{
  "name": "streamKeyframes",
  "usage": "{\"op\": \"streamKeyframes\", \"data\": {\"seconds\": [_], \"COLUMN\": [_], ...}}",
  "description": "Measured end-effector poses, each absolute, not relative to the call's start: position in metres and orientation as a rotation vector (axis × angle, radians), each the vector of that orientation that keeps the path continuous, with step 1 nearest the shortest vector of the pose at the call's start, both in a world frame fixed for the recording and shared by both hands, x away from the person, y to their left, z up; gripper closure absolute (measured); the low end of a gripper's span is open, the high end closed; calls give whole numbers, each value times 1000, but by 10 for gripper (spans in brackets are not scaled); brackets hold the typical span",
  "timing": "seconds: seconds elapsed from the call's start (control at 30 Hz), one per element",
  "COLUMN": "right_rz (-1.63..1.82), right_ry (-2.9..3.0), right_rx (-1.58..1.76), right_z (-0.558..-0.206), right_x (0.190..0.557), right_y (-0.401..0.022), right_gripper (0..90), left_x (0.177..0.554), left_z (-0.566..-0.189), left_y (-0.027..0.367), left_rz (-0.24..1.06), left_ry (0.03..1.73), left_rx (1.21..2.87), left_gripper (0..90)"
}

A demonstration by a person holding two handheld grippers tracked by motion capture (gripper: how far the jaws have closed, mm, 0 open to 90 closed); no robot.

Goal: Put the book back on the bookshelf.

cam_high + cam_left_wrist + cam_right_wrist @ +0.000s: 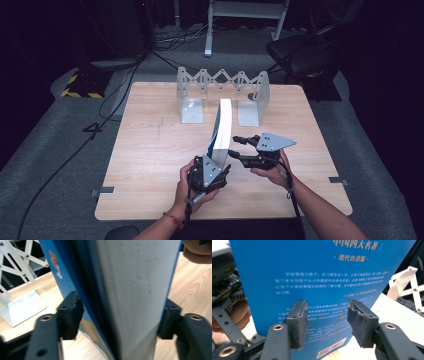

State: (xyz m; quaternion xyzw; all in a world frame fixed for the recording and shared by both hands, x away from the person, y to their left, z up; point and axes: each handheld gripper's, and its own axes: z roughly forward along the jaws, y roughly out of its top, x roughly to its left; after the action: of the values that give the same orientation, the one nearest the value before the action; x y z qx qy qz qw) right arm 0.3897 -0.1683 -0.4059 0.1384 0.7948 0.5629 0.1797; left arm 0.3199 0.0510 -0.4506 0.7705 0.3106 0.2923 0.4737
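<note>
Standing upright on edge, the blue book (222, 127) sits in front of the expandable metal bookend rack (222, 80), clamped across its thickness by the left gripper (212, 167); the right gripper (239, 149), half-open and empty, faces its back cover.

We are losing the book's (312, 285) upper edge past the frame top — its small print is blurring beyond reading.
</note>
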Motion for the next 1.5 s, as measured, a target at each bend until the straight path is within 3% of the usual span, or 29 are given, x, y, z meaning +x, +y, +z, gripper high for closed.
{"op": "streamKeyframes", "data": {"seconds": [0.23, 0.4, 0.6, 0.73, 0.87, 1.23, 1.37, 1.5], "right_rz": [1580, 1574, 1583, 1579, 1557, 1469, 1487, 1527], "right_ry": [2218, 2213, 2213, 2218, 2219, 2299, 2335, 2391], "right_rx": [431, 422, 421, 419, 425, 516, 500, 427], "right_z": [-404, -403, -402, -401, -403, -424, -426, -419], "right_x": [395, 394, 394, 395, 398, 416, 423, 421], "right_y": [-174, -172, -167, -167, -170, -214, -233, -247], "right_gripper": [481, 479, 491, 477, 436, 348, 315, 237], "left_x": [323, 326, 334, 337, 342, 340, 340, 339], "left_z": [-449, -449, -450, -449, -447, -446, -444, -442], "left_y": [64, 65, 59, 61, 71, 92, 89, 76], "left_rz": [705, 688, 697, 679, 644, 455, 270, 253], "left_ry": [759, 741, 740, 745, 749, 593, 507, 408], "left_rx": [1893, 1898, 1893, 1888, 1888, 1919, 1889, 1920], "left_gripper": [574, 554, 448, 485, 598, 602, 603, 599]}}
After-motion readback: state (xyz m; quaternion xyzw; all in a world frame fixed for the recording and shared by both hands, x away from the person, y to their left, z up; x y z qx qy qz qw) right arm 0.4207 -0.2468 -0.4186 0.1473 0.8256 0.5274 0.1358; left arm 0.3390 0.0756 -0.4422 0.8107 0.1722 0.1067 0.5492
